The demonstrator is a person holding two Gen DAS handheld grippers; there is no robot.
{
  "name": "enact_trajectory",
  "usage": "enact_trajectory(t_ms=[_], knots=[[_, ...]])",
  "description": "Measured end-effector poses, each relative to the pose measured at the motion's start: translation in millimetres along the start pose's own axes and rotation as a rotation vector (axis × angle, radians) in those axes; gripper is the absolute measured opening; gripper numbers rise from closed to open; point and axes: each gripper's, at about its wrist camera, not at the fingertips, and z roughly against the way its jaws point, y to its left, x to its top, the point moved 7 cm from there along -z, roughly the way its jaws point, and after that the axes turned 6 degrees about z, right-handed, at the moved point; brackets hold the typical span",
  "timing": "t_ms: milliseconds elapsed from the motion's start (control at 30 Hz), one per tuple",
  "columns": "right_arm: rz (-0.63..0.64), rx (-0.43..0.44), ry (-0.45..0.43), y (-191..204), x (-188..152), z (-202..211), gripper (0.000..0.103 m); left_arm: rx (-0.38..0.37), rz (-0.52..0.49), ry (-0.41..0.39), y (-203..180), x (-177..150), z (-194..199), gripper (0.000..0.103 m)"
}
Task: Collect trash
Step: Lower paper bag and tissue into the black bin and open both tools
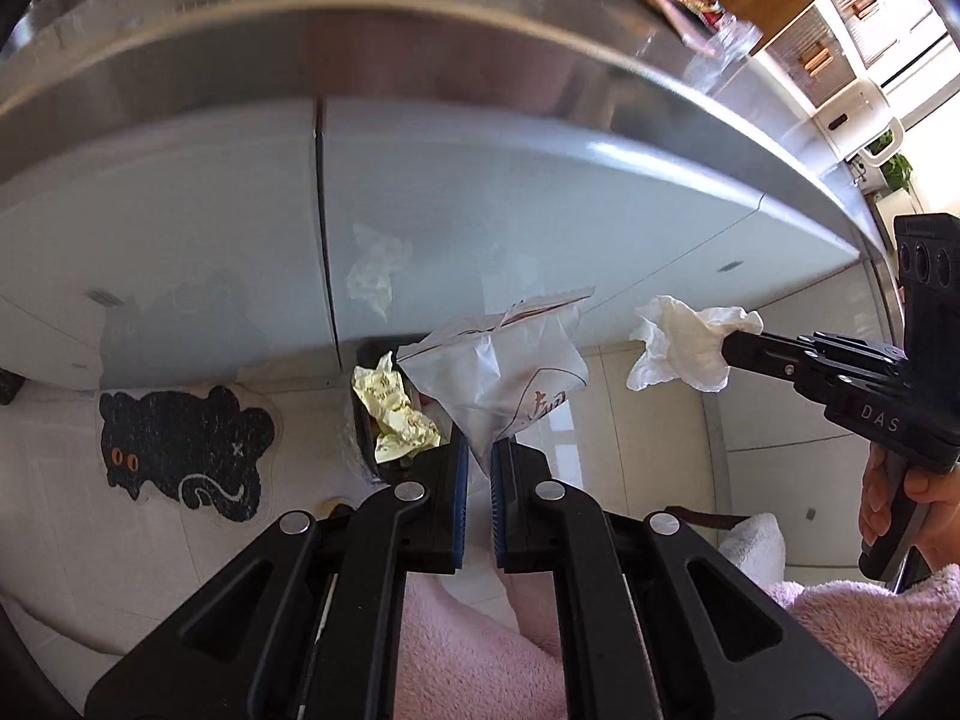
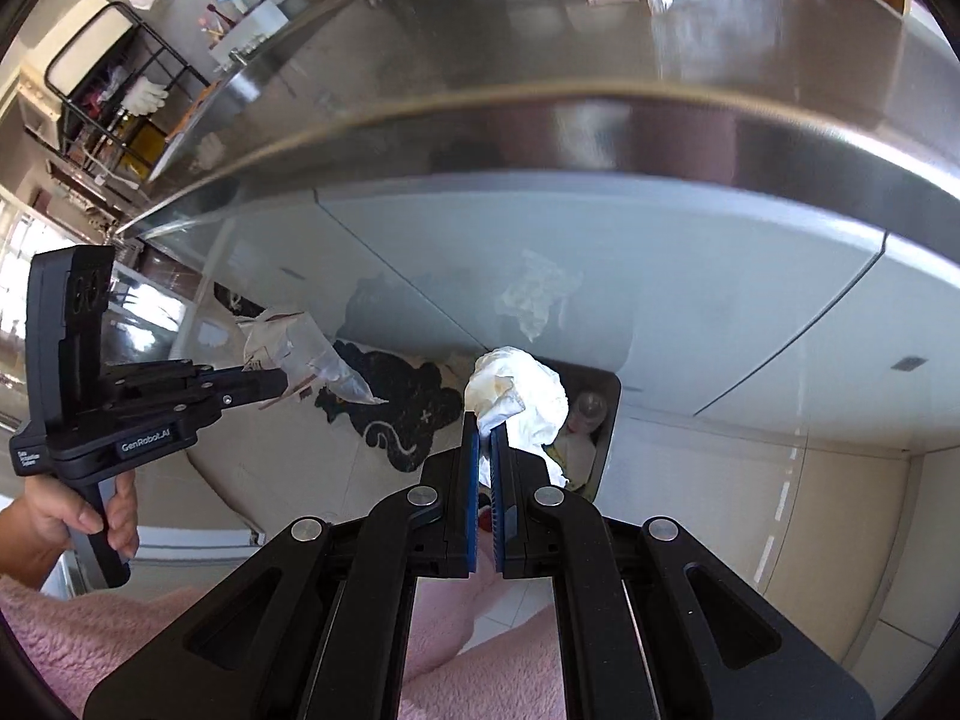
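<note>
Above the floor bin [image 1: 366,396], left gripper [image 1: 479,450] pinches a limp, slippery plastic bag [image 1: 504,366]; right gripper [image 2: 485,438] clamps a soft, weightless tissue [image 2: 528,396].

Clear wrapper [image 1: 504,372], crumpled tissue [image 2: 522,399], aloft

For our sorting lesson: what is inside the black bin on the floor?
Inside the black bin lies crumpled yellow paper; the right wrist view shows a pale bottle-like item too. The held plastic wrapper and tissue hide the rest.
</note>
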Motion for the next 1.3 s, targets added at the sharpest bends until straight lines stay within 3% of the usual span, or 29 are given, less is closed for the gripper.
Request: enact_trajectory(t_ms=[367,800,933,1000,1067,1167,1300], knots=[[-0.091,-0.011,0.149,-21,-37,-110,0.005,0.039,-0.008,0.151,18,-11,-112,0.006],[-0.180,0.000,0.248,-50,-43,-175,0.005,0.079,-0.018,0.245,38,-14,-178,0.016],[-0.184,-0.004,0.258,-54,-41,-183,0.008,0.076,-0.011,0.261,37,-13,-183,0.035],[-0.200,-0.002,0.256,-56,-40,-184,0.008,0.076,-0.019,0.264,38,-14,-183,0.040],[-0.208,-0.004,0.260,-58,-40,-187,0.008,0.079,-0.019,0.267,39,-15,-182,0.053],[-0.212,-0.001,0.265,-58,-40,-189,0.008,0.080,-0.011,0.268,42,-14,-179,0.063],[-0.221,0.012,0.267,-57,-37,-191,0.009,0.092,-0.006,0.273,47,-15,-173,0.069]])
